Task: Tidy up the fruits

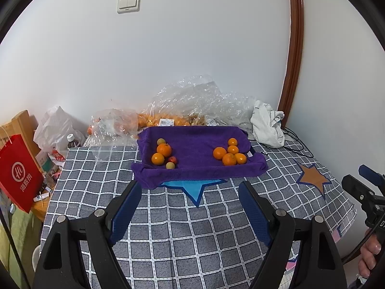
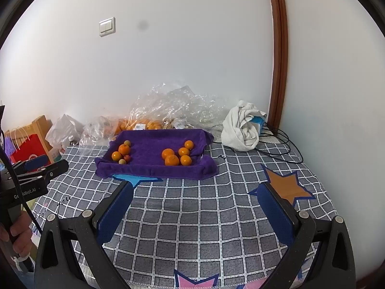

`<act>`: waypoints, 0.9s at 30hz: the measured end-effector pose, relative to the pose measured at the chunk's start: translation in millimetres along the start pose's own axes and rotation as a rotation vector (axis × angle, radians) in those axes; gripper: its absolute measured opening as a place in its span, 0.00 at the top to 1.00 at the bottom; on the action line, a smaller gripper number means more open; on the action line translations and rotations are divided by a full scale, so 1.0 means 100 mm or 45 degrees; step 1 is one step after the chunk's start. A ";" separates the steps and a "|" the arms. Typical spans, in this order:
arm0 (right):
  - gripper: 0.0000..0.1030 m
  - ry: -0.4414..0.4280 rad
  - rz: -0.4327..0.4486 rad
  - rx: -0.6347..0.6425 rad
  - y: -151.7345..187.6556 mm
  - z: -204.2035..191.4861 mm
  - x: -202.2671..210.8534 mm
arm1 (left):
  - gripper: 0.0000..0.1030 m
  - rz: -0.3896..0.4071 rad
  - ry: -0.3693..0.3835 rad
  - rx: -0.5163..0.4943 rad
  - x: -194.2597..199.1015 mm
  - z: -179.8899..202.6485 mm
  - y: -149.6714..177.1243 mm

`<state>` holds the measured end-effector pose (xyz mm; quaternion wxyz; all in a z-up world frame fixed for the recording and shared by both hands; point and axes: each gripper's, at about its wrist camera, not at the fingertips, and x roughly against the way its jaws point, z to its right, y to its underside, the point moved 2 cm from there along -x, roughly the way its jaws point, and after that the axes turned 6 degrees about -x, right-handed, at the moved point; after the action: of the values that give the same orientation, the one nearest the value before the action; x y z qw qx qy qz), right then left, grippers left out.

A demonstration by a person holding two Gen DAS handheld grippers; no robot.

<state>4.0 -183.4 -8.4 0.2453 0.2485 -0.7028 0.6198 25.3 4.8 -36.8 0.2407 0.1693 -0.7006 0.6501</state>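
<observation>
Purple towel [image 1: 199, 154] is lying on the checked tablecloth [image 1: 168, 216], cradling the fruits in two clusters — five oranges [image 1: 229, 155] sitting right, two oranges [image 1: 161, 153] with small greenish and reddish fruits [image 1: 170, 162] left. Left gripper [image 1: 191, 207] and right gripper [image 2: 196, 207] are both hovering spread wide — holding nothing.

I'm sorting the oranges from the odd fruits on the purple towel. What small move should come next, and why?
Probably reach the left gripper toward the left pile. It still mixes two oranges with small green and red fruits, while the right pile is all oranges. Both grippers are open and empty, short of the purple towel.
</observation>
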 end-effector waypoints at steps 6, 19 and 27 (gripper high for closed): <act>0.02 -0.004 0.001 0.004 0.00 -0.01 -0.01 | 0.21 0.004 0.000 -0.005 0.01 -0.02 0.00; 0.02 -0.003 0.001 0.008 0.02 -0.01 0.00 | 0.21 0.006 0.006 -0.005 0.01 -0.02 0.00; 0.02 -0.010 -0.002 0.011 0.03 -0.03 -0.01 | 0.21 0.011 0.006 -0.005 0.02 -0.03 0.01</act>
<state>2.9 -180.2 -11.2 0.2421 0.2526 -0.7007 0.6217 23.4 7.8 -35.9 0.2399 0.1642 -0.7019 0.6503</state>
